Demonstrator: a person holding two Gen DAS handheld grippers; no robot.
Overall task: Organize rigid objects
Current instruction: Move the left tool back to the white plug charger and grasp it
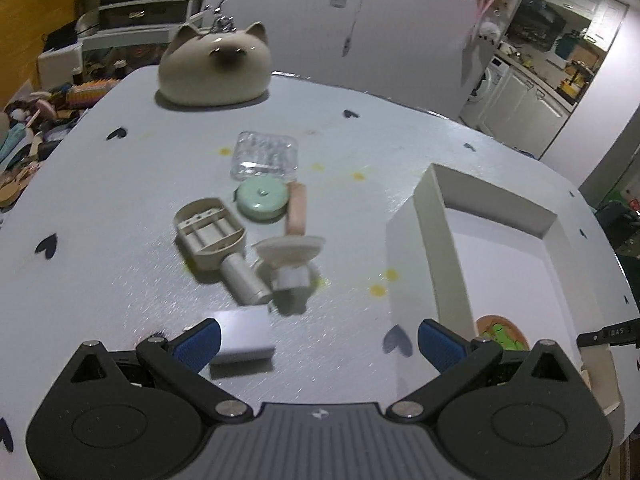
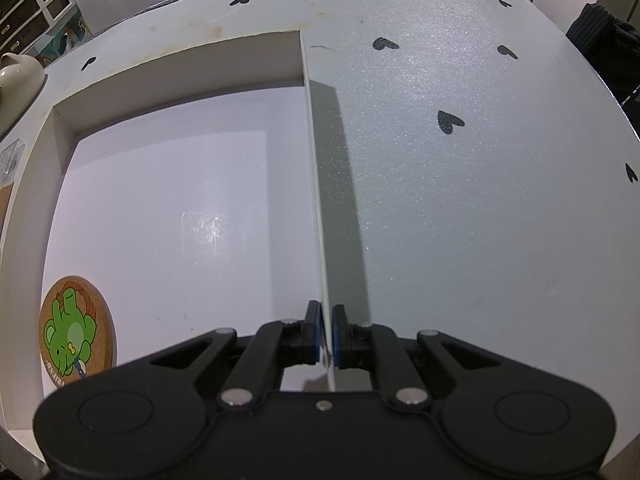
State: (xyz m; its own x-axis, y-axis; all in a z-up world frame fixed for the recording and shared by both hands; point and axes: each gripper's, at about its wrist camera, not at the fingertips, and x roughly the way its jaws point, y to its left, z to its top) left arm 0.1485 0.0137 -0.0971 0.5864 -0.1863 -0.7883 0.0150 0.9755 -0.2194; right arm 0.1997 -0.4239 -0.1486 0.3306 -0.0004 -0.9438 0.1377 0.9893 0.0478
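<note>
Two grippers: our left gripper [image 1: 318,338] hung wide open, the small grey box [image 1: 246,334] touching its left finger; our right gripper [image 2: 326,334] pinched the white box [image 2: 316,184] wall.

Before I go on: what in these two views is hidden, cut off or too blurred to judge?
- Small white rectangular block, left wrist view: near end hidden behind the left gripper finger.
- Round cork coaster with green cartoon in the white open box: lower edge hidden by the right gripper body; mostly behind the box wall in the left view.
- Clear plastic tray: contents too blurred.
</note>
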